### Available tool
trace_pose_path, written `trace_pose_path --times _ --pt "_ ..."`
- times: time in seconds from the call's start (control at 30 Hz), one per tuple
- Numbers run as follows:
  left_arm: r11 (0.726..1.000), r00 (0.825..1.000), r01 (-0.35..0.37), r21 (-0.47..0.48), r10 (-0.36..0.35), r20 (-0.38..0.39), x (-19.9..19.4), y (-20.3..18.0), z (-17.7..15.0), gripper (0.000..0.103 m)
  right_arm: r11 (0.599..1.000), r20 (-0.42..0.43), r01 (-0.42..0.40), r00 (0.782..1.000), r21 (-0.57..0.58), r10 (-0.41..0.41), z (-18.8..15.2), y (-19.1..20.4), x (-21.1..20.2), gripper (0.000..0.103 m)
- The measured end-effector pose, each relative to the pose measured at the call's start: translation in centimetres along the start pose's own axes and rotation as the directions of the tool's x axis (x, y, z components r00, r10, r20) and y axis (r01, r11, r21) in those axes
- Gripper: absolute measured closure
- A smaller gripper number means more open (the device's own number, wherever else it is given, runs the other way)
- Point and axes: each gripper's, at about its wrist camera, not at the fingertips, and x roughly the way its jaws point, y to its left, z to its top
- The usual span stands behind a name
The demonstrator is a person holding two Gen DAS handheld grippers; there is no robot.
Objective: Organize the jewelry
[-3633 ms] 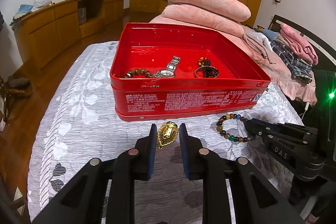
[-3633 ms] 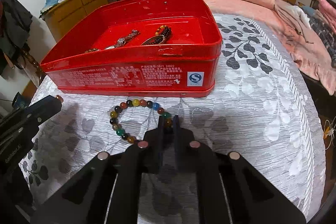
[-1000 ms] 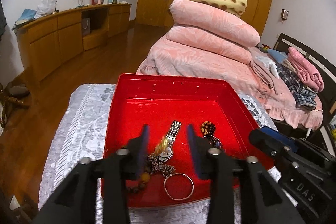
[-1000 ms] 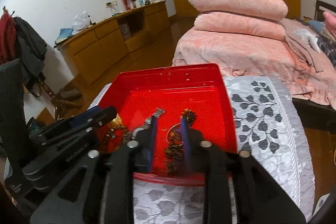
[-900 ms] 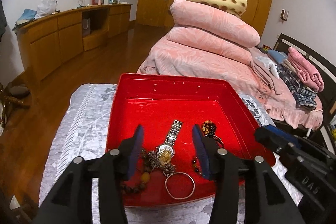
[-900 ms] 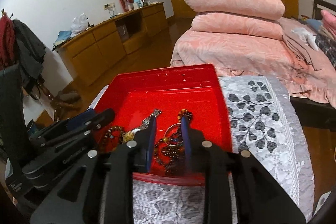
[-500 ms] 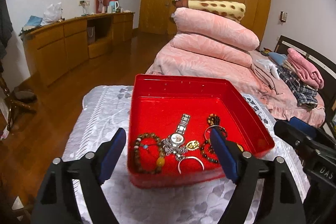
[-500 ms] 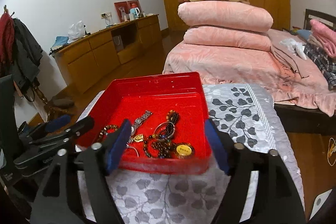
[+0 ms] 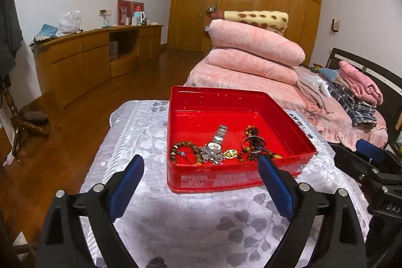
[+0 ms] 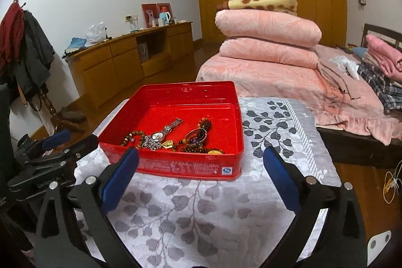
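A red tin box [image 9: 226, 177] stands on a grey leaf-patterned cloth; it also shows in the right wrist view [image 10: 181, 168]. Inside lie a silver watch [image 9: 216, 140], a brown bead bracelet [image 9: 183, 148], a gold pendant [image 9: 230, 153], a ring-shaped bangle with dark beads [image 9: 252, 142] and a multicoloured bead bracelet [image 10: 198, 148]. My left gripper [image 9: 201, 185] is wide open and empty, held back in front of the box. My right gripper [image 10: 201, 175] is wide open and empty, also in front of the box.
The cloth-covered table [image 10: 201, 212] drops off at its edges. A bed with stacked pink quilts [image 9: 251, 52] lies behind. A wooden sideboard [image 9: 88, 57] runs along the left wall. The right gripper shows at the right edge of the left wrist view [image 9: 371, 167].
Both grippers dropped their pieces into the box, opened wide and pulled back and up from it. The pendant and the multicoloured bracelet now lie inside the box.
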Motion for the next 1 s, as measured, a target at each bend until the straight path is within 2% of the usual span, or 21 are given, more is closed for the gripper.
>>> trace_pose_path --times 0.37,0.53,1.0 --pt "0.997 0.993 -0.038 0.061 0.031 0.115 -3.9 -1.2 -1.9 0.012 1.0 0.104 -0.002 0.995 -0.018 0.003 -1.9 0.2 -3.6 0.006" --pt "0.998 0.988 -0.027 0.056 0.019 0.15 -4.9 -1.5 -2.6 0.012 0.999 0.138 0.013 0.99 -0.034 -0.008 -2.4 0.7 -4.7 0.006" --pt "0.996 0.967 -0.037 0.079 0.016 0.254 -8.7 -2.2 -3.0 0.012 0.996 0.255 0.037 0.967 -0.077 -0.016 -2.9 1.7 -8.0 0.006"
